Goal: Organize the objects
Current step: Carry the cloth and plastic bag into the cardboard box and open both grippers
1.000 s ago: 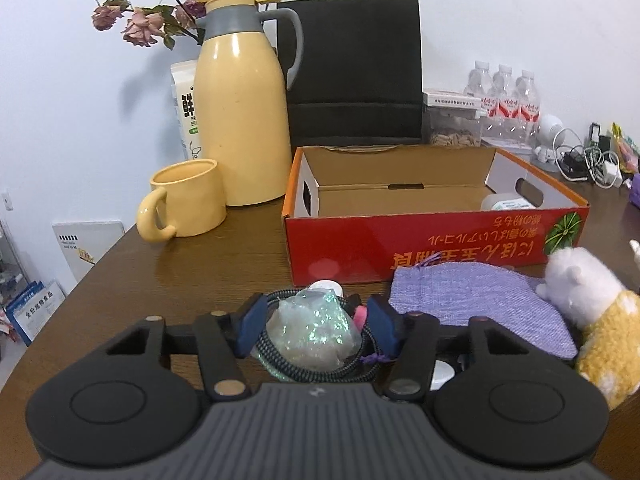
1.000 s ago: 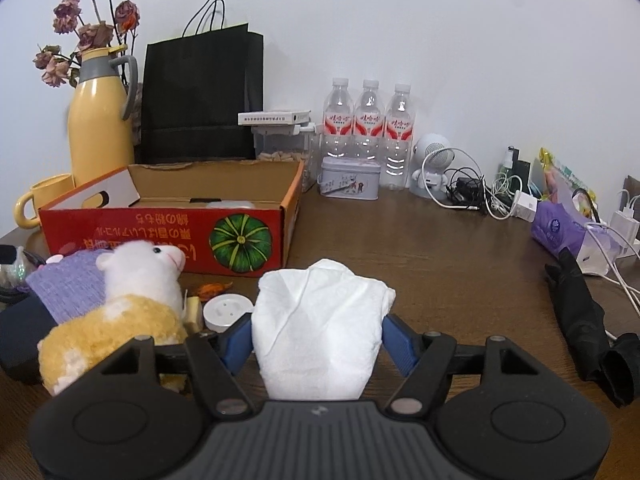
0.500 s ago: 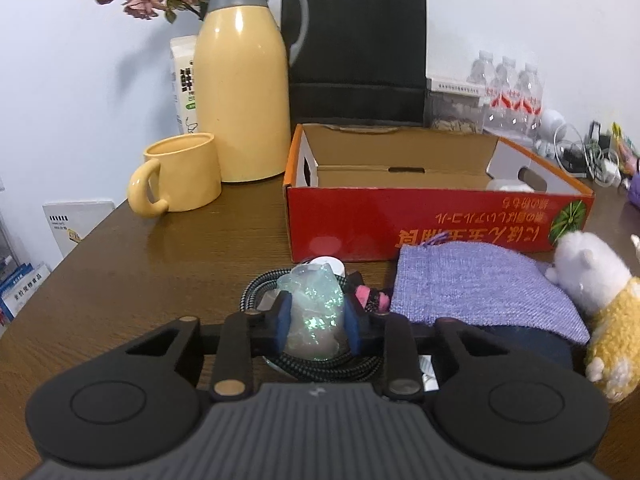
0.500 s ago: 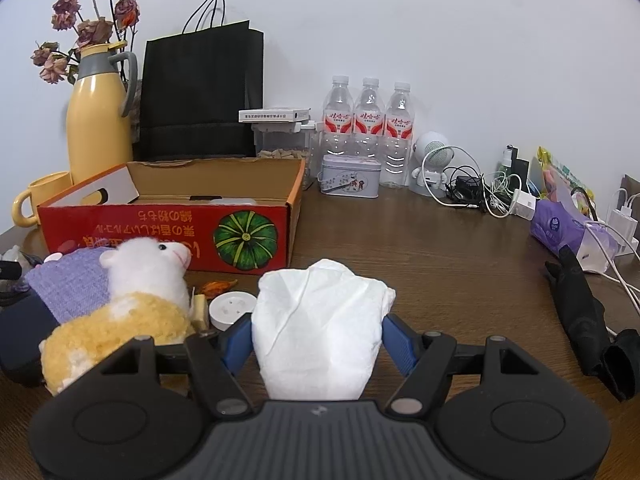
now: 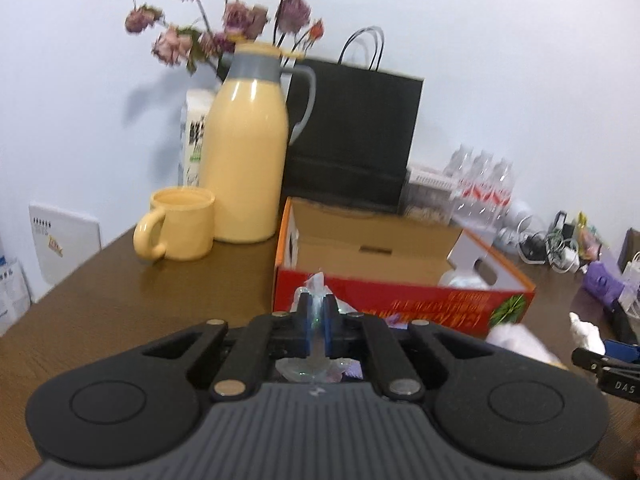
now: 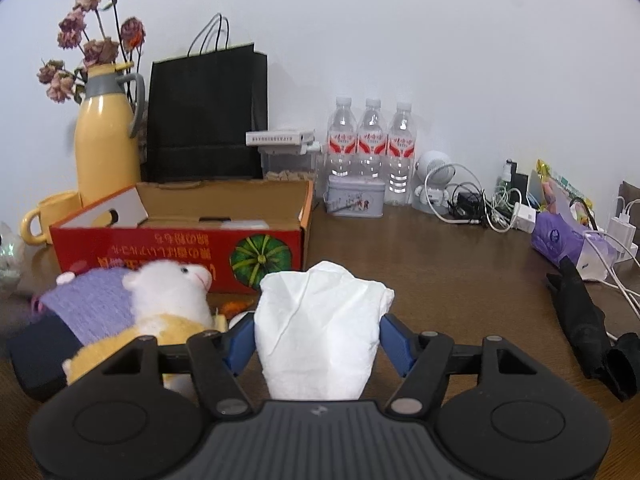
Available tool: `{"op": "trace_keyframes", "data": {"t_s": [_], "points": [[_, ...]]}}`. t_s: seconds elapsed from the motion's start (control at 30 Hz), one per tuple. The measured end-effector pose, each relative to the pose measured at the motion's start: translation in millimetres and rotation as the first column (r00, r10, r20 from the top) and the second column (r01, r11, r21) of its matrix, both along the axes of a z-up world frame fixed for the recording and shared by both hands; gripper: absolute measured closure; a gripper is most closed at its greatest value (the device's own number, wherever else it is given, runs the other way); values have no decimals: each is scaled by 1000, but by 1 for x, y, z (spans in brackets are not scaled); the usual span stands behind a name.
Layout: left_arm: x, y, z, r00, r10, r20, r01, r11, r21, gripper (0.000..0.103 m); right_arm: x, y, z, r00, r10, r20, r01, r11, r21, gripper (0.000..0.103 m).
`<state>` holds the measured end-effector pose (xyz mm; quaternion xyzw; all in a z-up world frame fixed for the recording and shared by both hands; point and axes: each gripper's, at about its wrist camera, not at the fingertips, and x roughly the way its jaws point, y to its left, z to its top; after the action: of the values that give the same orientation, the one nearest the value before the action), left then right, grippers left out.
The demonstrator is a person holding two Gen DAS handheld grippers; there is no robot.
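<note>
The red cardboard box (image 6: 180,236) sits open on the brown table (image 6: 440,264), with something white lying low inside near one end (image 5: 464,280); can't tell what it is. There's a green pumpkin picture and a line of yellow characters on its front, upside down from here, so I can't read them. Behind it stand a yellow thermos jug (image 5: 244,160) with a grey collar, a matching yellow mug (image 5: 180,224), dried pink flowers (image 5: 224,28) and a black paper bag (image 6: 208,112).

The left gripper (image 5: 316,322) has its blue pads squeezed nearly together on a crinkly clear plastic bag (image 5: 316,286), which sticks up between them just in front of the box's near wall. The right gripper (image 6: 318,338) has its pads set wide, pressing both sides of a white folded tissue wad (image 6: 320,328).

Three water bottles (image 6: 370,148) with red-and-white labels line the wall, print too small to read, with a small grey tin (image 6: 354,200) in front. Left of the tissue are a plush sheep (image 6: 160,300) and a purple knit pouch (image 6: 92,304). To the right there's a tangle of chargers and cables (image 6: 480,204), a purple pack (image 6: 560,236) and a black folded umbrella (image 6: 588,320).
</note>
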<state>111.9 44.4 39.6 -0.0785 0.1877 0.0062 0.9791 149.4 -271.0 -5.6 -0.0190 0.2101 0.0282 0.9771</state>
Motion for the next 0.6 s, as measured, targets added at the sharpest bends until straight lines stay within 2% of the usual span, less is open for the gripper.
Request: {"op": "trace_keyframes", "data": {"t_s": [0.3, 0.6], "points": [[15, -12, 22, 998, -18, 56, 17, 1000, 20, 97, 8, 21, 28, 993, 80, 84, -80, 997, 0, 38], [61, -29, 37, 995, -33, 93, 30, 999, 38, 97, 57, 70, 63, 971, 195, 140, -192, 981, -31, 38]]}}
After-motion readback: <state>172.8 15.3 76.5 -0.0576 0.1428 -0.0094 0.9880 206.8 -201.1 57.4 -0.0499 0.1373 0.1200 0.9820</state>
